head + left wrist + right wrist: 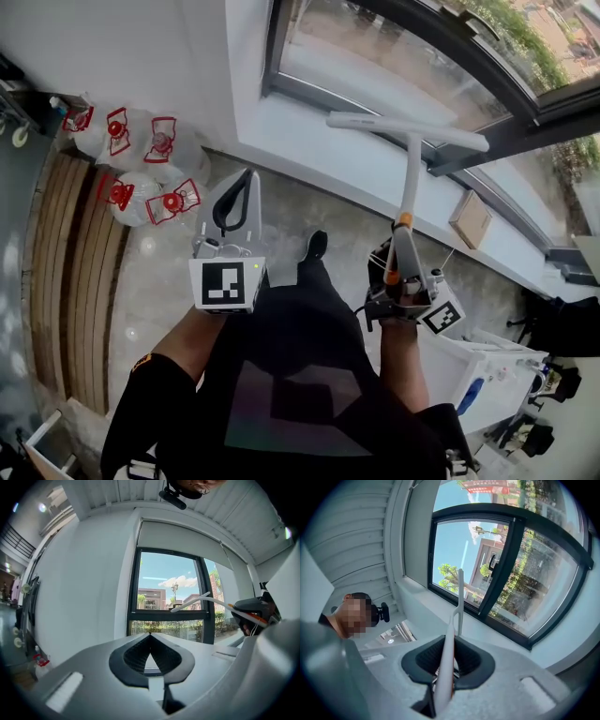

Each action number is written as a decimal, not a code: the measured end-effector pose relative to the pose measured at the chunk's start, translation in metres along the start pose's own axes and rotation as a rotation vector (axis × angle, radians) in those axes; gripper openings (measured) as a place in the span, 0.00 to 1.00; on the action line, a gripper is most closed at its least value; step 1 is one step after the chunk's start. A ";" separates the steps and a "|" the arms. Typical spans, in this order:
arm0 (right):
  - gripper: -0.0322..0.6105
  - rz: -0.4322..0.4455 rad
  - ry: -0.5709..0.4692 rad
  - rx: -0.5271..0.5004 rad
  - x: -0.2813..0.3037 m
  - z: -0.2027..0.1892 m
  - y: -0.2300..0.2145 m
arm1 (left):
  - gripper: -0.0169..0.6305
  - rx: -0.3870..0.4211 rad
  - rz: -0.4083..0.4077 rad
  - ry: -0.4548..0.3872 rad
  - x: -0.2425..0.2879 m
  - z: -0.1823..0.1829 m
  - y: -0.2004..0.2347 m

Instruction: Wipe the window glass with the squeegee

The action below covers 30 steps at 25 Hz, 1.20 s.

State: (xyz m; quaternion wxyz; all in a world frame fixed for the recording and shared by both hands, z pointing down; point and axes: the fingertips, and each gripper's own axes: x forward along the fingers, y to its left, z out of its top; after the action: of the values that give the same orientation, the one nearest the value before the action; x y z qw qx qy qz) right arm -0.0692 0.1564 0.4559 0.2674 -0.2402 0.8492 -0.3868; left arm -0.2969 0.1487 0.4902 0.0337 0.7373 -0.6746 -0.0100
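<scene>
My right gripper is shut on the handle of a white squeegee with orange trim. Its T-shaped blade is held up toward the window glass. In the right gripper view the handle runs up between the jaws of that gripper, and the blade shows edge-on before the glass. I cannot tell whether the blade touches the pane. My left gripper is raised beside it, shut and holding nothing. From there the squeegee shows in front of the glass.
Several water jugs with red handles lie on the floor at the left, next to wooden slats. A pale sill runs under the dark window frame, with a cardboard box on it. A white cart stands at the lower right.
</scene>
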 end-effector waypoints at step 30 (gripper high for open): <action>0.13 0.291 0.052 -0.032 0.114 0.199 -0.118 | 0.05 0.078 0.205 -0.052 0.205 0.067 -0.056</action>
State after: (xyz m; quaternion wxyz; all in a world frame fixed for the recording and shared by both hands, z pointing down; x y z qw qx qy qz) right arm -0.0028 -0.0876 0.4069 0.2948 -0.1087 0.8877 -0.3366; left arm -0.2274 -0.0526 0.4261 -0.0117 0.6647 -0.7470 0.0009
